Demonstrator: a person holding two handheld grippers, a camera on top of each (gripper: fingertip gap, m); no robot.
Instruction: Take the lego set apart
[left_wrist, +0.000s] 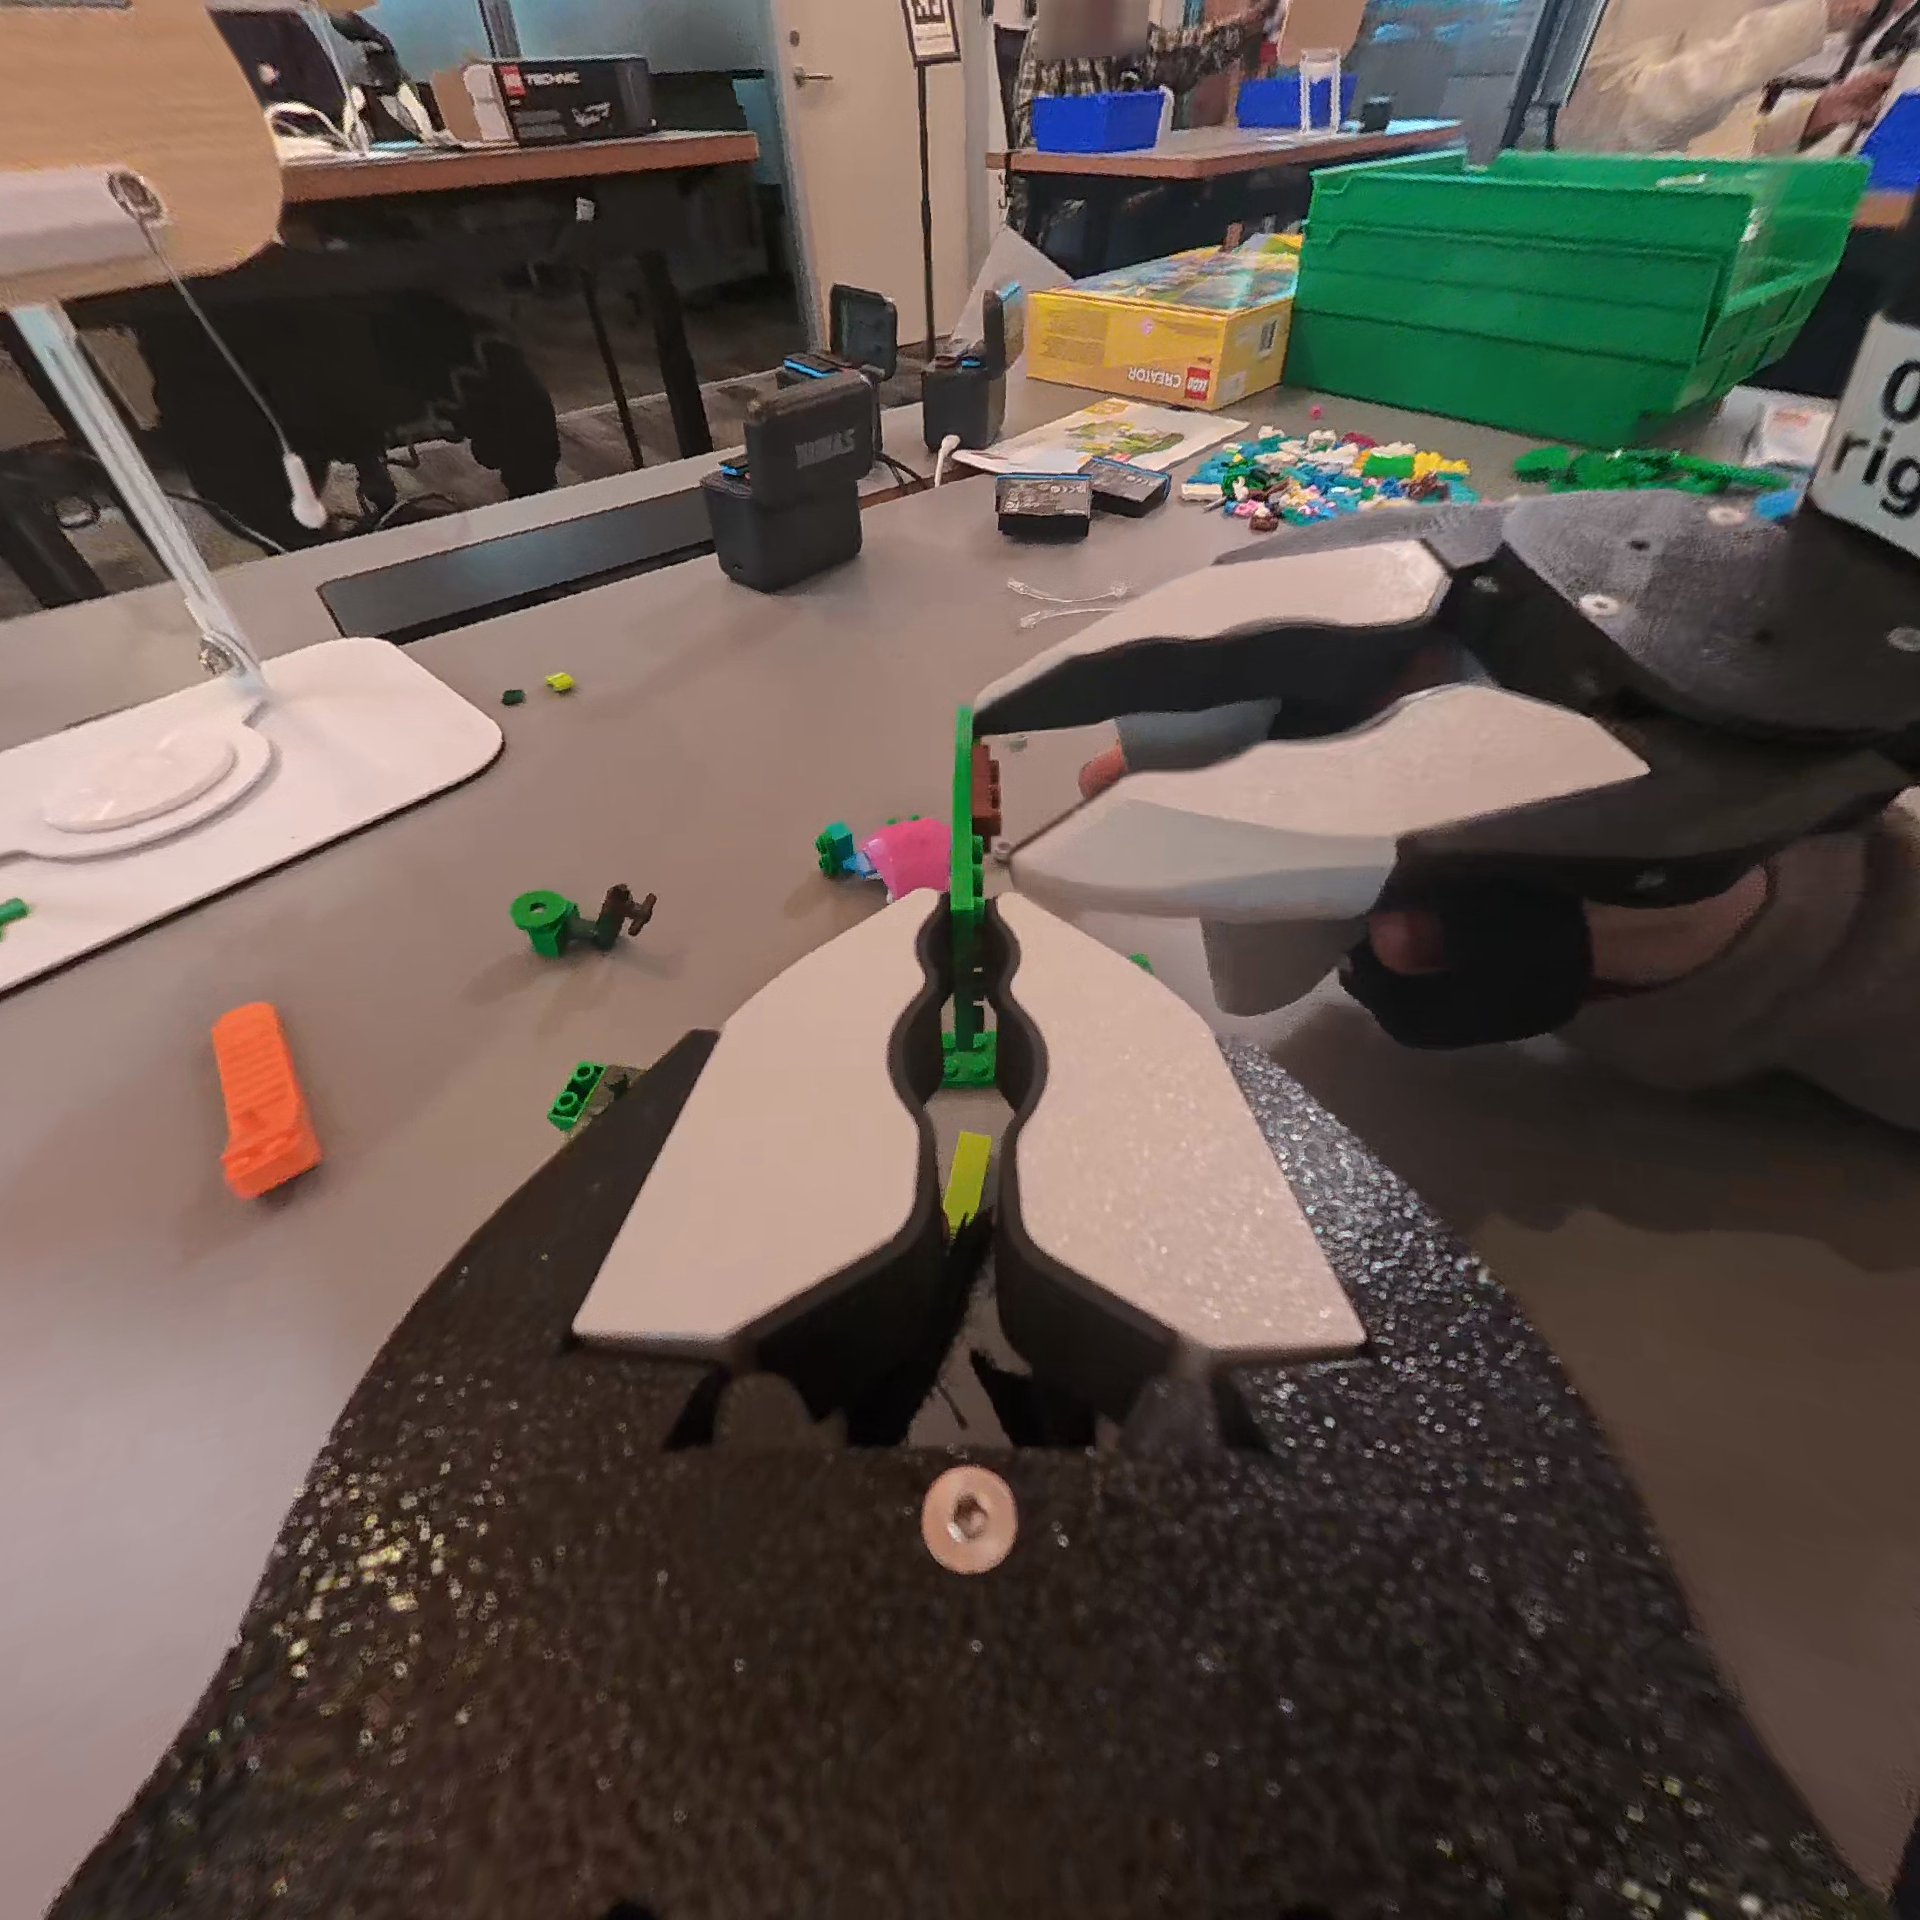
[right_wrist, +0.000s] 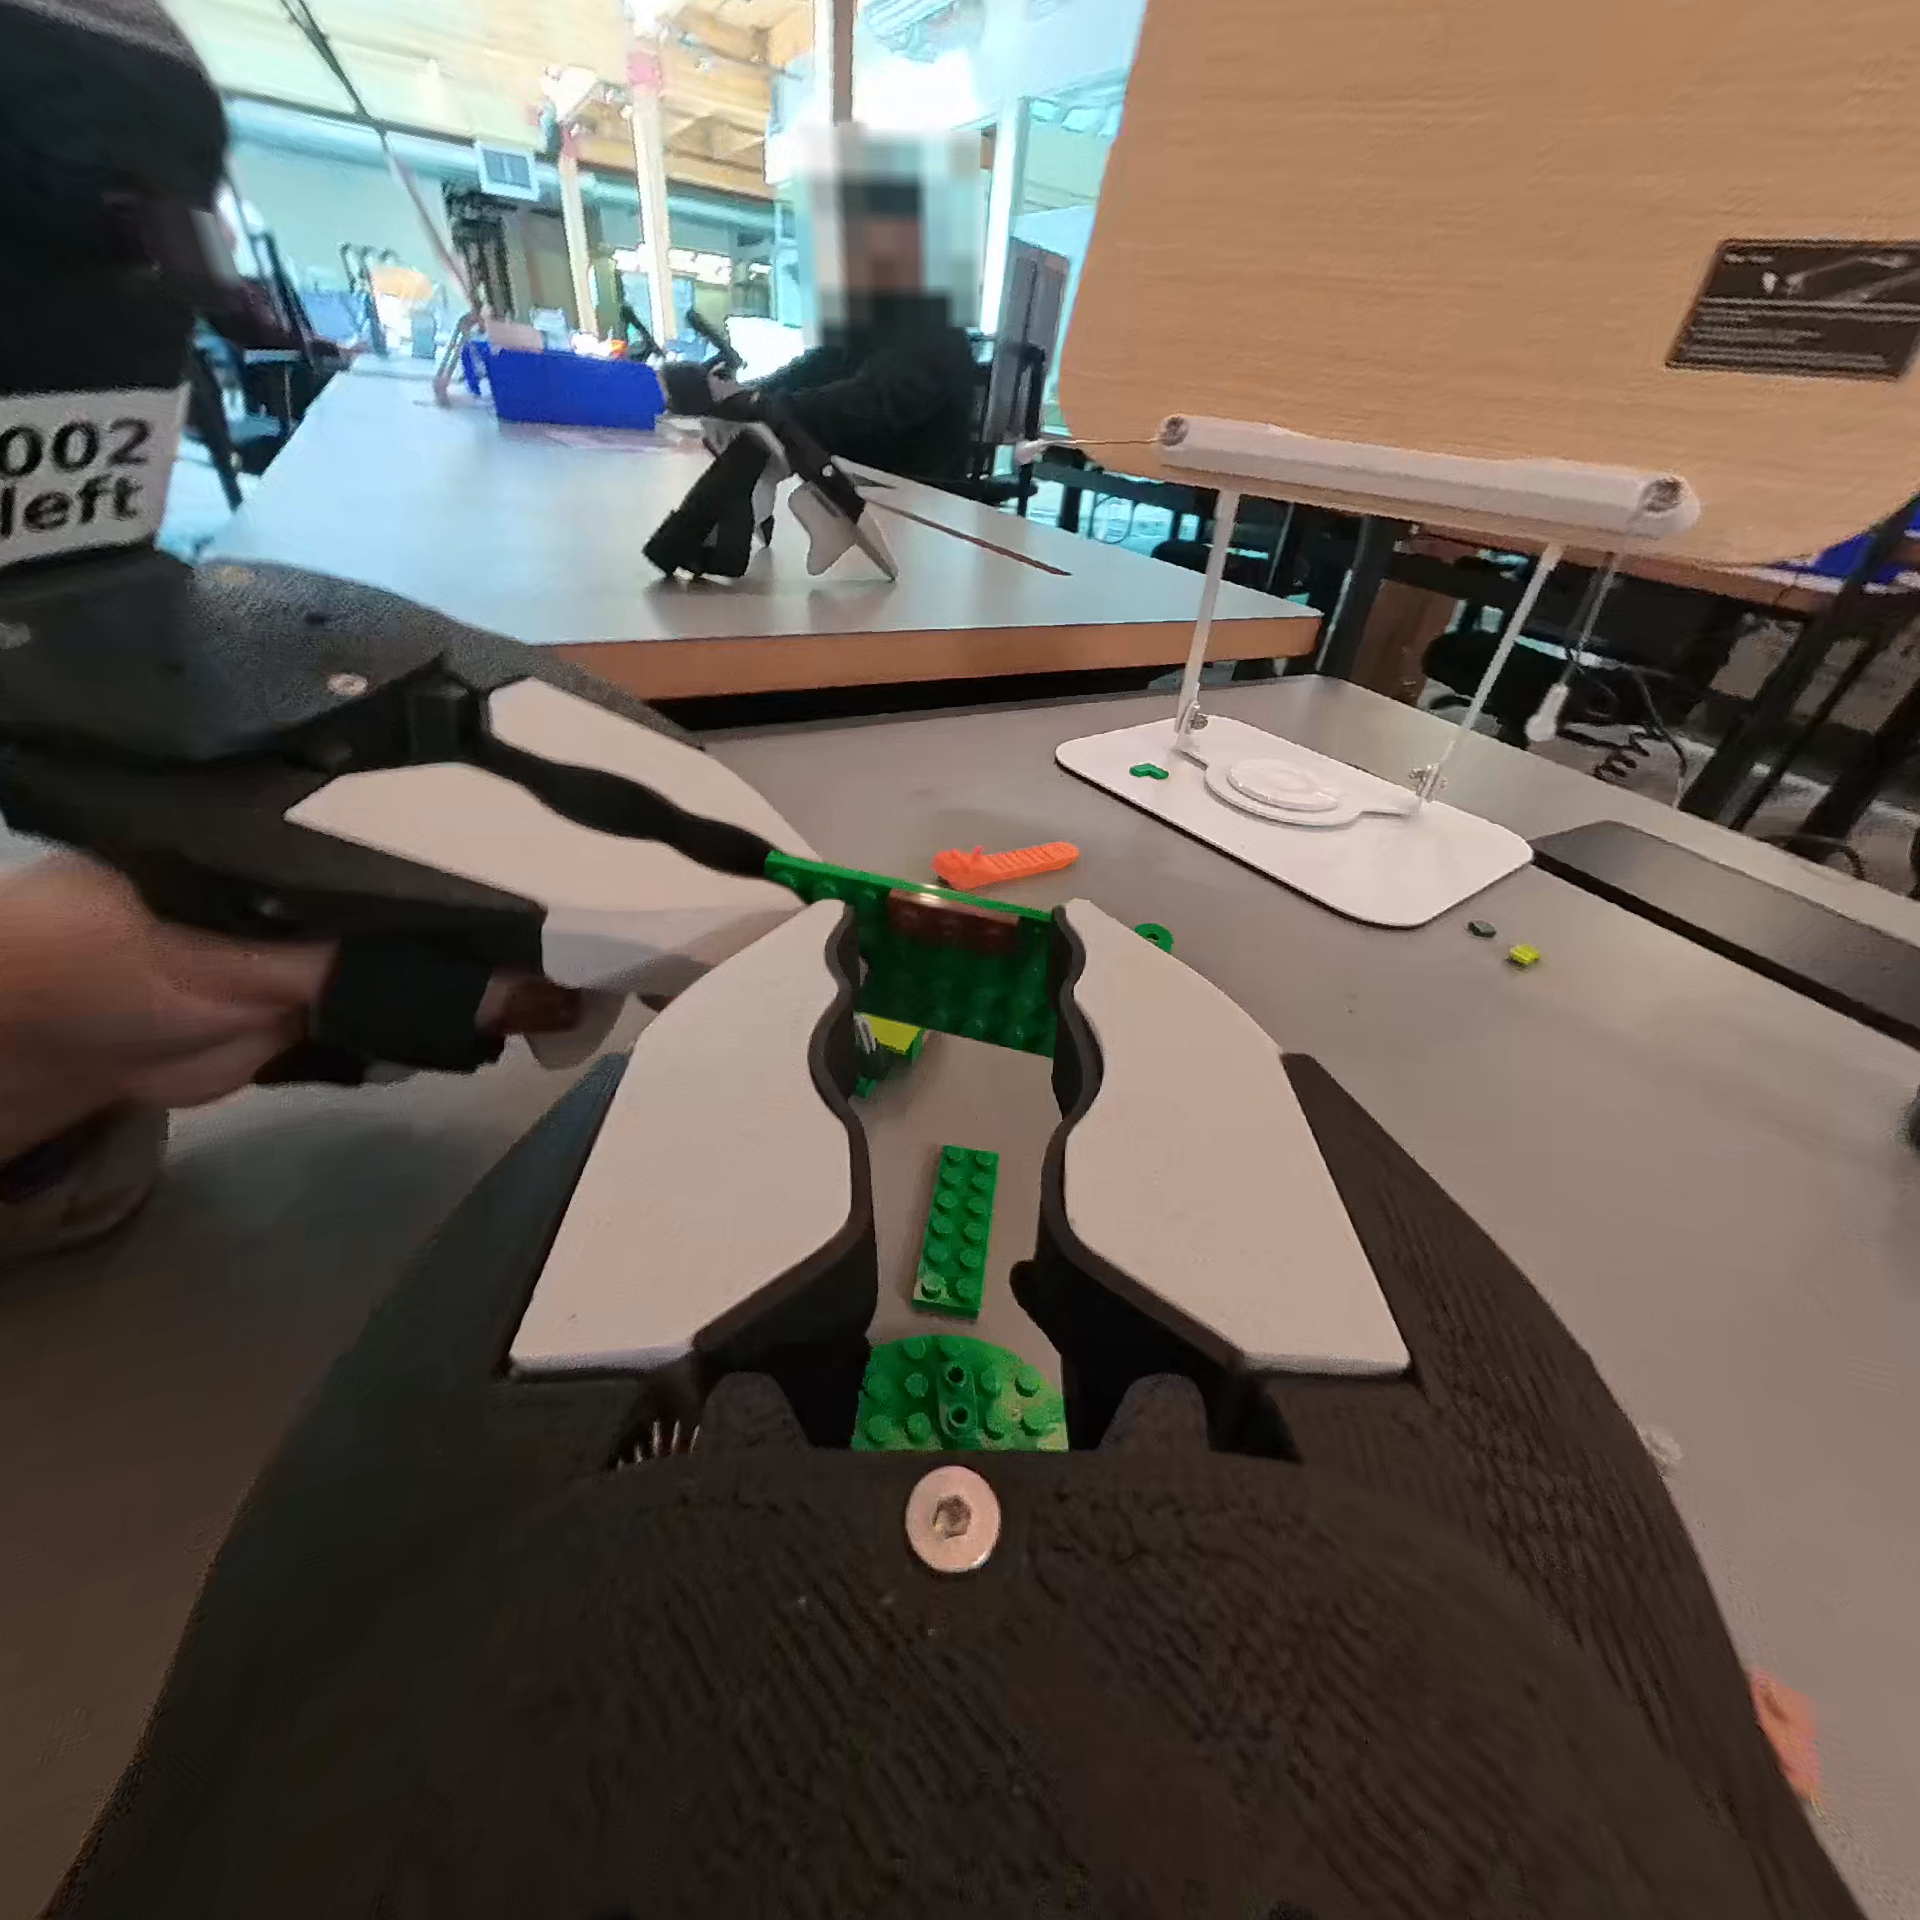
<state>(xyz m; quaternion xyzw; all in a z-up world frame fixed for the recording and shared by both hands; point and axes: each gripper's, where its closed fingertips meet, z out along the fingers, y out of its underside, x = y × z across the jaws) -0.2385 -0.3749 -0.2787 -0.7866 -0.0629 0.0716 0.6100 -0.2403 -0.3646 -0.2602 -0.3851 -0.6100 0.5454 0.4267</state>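
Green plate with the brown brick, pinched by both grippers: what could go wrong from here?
1. The left gripper holds the green plate only along one thin edge; a pull could twist it out of the grip.
2. The right gripper spans the plate's edges around the brown brick, so it may drag the whole plate rather than free the brick.
3. If the brick pops off, it could fly among the loose pieces on the table, such as the long green plate.

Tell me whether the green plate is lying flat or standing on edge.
On edge. The green plate stands upright off the table, clamped by the left gripper, with the right gripper around its upper part.
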